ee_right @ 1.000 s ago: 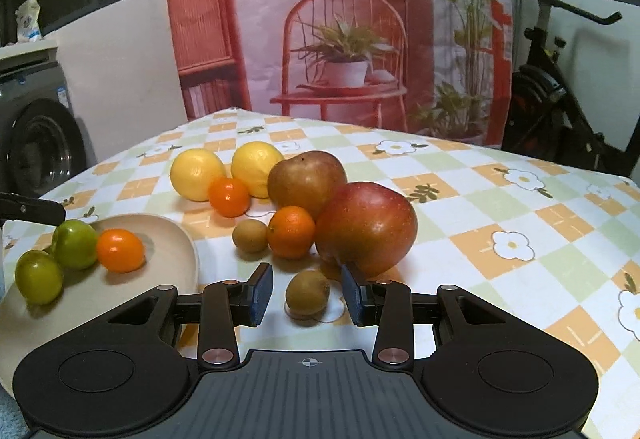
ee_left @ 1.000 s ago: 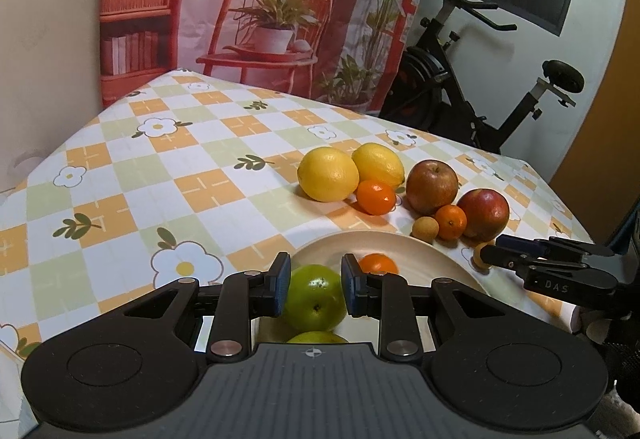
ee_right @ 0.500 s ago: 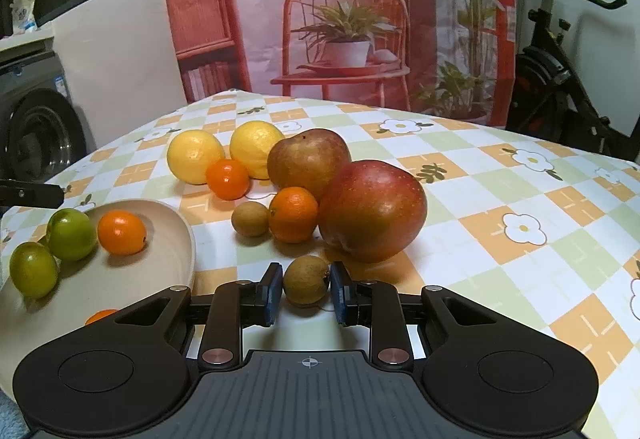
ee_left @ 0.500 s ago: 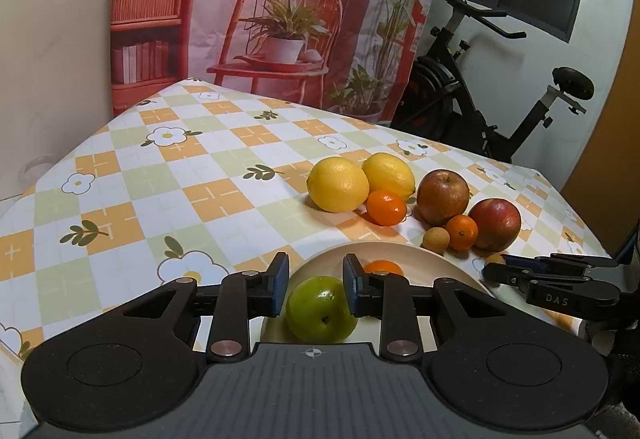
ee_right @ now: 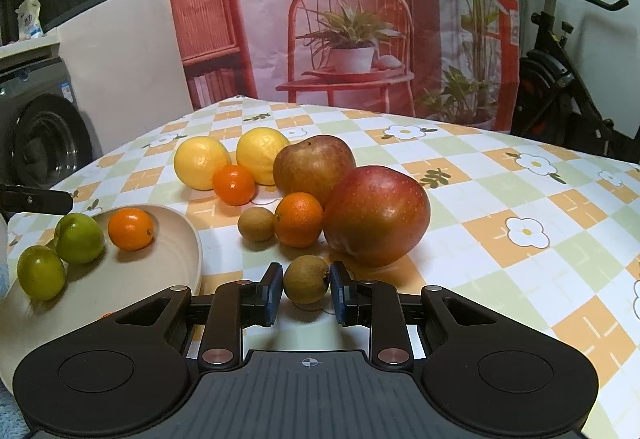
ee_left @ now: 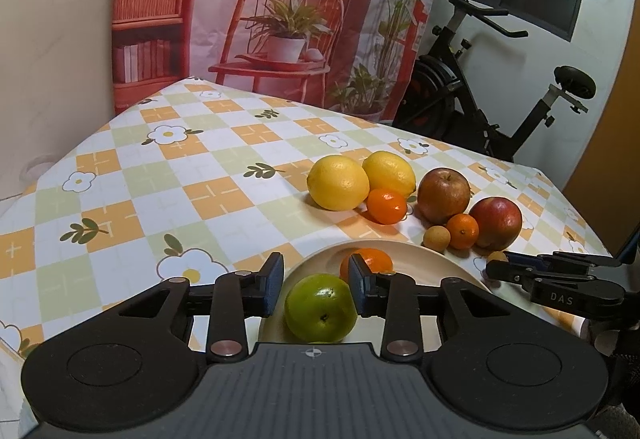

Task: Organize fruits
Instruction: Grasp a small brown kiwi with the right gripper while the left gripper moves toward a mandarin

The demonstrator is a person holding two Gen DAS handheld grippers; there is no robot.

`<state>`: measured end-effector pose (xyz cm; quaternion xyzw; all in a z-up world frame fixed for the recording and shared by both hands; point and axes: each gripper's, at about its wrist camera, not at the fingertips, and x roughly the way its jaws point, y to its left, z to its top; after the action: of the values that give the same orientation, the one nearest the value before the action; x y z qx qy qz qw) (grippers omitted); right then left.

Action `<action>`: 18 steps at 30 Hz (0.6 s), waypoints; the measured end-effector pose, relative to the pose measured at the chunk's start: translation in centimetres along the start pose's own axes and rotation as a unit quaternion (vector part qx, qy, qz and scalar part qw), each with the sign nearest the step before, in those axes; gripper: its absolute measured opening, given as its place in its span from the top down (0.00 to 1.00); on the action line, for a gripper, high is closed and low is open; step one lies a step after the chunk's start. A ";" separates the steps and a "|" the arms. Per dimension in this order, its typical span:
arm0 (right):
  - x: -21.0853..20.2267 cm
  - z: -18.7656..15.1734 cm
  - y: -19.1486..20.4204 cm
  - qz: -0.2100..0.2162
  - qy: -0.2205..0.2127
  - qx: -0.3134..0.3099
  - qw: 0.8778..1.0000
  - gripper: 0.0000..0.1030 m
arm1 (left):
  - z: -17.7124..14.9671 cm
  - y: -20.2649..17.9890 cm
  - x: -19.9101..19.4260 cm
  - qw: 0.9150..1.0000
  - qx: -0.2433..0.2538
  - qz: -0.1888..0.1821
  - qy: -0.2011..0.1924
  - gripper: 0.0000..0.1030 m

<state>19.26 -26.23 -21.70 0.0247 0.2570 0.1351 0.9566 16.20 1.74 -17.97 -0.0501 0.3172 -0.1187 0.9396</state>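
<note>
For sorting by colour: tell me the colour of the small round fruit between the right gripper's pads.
Dull brownish tan, the small fruit; the right wrist view shows it best.

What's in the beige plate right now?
Inside the plate: two green fruits and an orange fruit. A sliver of something orange shows at the near edge; the right gripper's body hides the rest.

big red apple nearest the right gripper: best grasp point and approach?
Take the large red apple across its widest middle, coming from the camera side, low and level with the checked tablecloth. It is round and wider than the small brown fruit that the right gripper is shut on, so open wide. A small orange mandarin sits against its left flank; nudge clear first.
</note>
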 end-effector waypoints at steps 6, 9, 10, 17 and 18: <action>-0.1 0.0 0.0 0.001 -0.002 0.001 1.000 0.77 | 0.6 -0.9 0.1 1.000 0.018 -0.005 0.000 0.64; -0.1 0.1 0.0 0.002 -0.004 0.003 1.000 0.77 | 1.1 -1.5 0.3 1.000 0.028 -0.007 0.002 0.64; -0.2 0.1 0.0 0.003 -0.005 0.004 1.000 0.77 | 1.3 -1.7 0.4 1.000 0.030 -0.008 0.002 0.64; -0.4 0.0 -0.3 0.008 -0.012 0.010 1.000 0.77 | 3.3 -3.6 2.0 0.998 0.051 -0.021 0.012 0.64; -0.4 0.0 -0.3 0.008 -0.012 0.010 1.000 0.77 | 3.7 -3.9 2.4 0.998 0.052 -0.026 0.014 0.64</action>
<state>19.06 -26.61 -21.52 0.0376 0.2464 0.1398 0.9583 19.55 -2.58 -15.80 -0.0077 0.3228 -0.1597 0.9329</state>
